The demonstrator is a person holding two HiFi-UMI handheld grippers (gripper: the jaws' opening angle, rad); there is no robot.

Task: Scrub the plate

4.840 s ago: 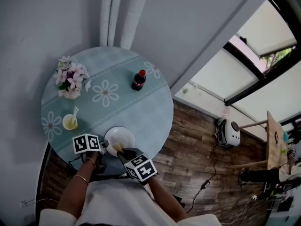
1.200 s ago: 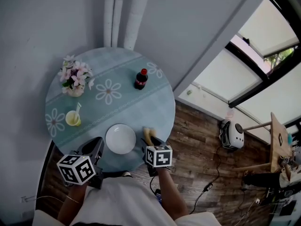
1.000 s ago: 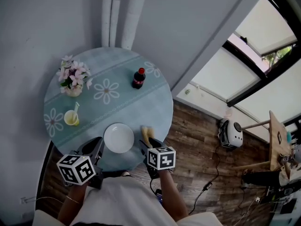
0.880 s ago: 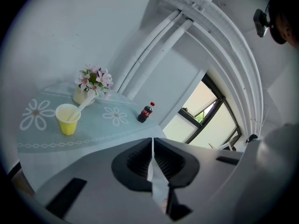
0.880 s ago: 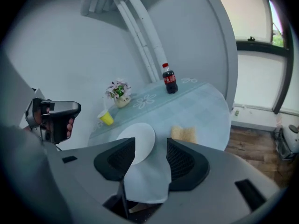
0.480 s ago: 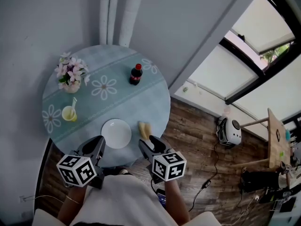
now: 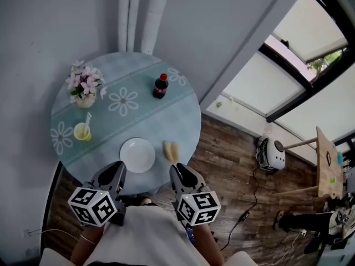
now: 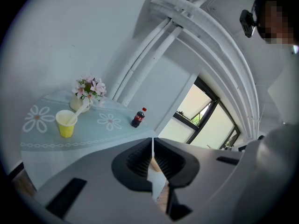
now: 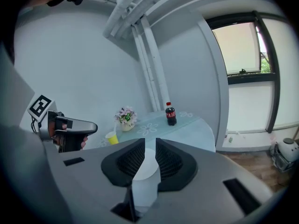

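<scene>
Fingers (image 9: 133, 160): right gripper's (image 7: 177, 170) just closing, apart, empty; left gripper's (image 7: 113, 170) together; sponge (image 7: 171, 151) beside plate (image 7: 137, 154), lengthwise toward right gripper.

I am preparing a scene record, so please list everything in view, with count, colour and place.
table: one, light blue with white daisies, by the grey wall
plate: one, white, near edge of the table
sponge: one, yellow, on the table right of the plate
bottle: one, dark with red cap, far side of the table
cup: one, yellow, left side
flowers: one bunch, pink and white, far left
left tool: one, grey, jaws together, empty
right tool: one, grey, jaws slightly apart, just been closing, nothing between
</scene>
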